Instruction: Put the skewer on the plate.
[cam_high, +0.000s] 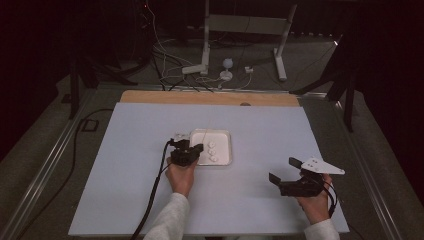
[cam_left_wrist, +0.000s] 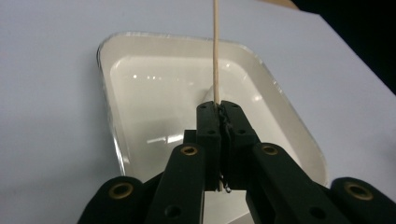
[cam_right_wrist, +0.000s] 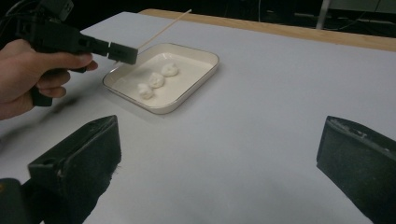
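A thin wooden skewer (cam_left_wrist: 215, 51) sticks out from my left gripper (cam_left_wrist: 219, 108), whose jaws are shut on it. The stick reaches out over a white rectangular tray (cam_high: 227, 134) in the middle of the table. Three white lumps (cam_right_wrist: 155, 80) lie in a row in that tray (cam_right_wrist: 205, 70). From the right gripper view the left gripper (cam_right_wrist: 122, 52) hovers at the tray's near left edge, skewer (cam_right_wrist: 163, 28) pointing away and up. My right gripper (cam_high: 282, 171) rests low over the table at the front right, jaws wide apart, nothing between them.
The table is covered by a pale sheet (cam_high: 260, 200); a wooden strip (cam_high: 210, 97) shows at its far edge. Beyond it stand a metal frame (cam_high: 245, 30), cables and a small white object on the floor. Cables trail from both grippers.
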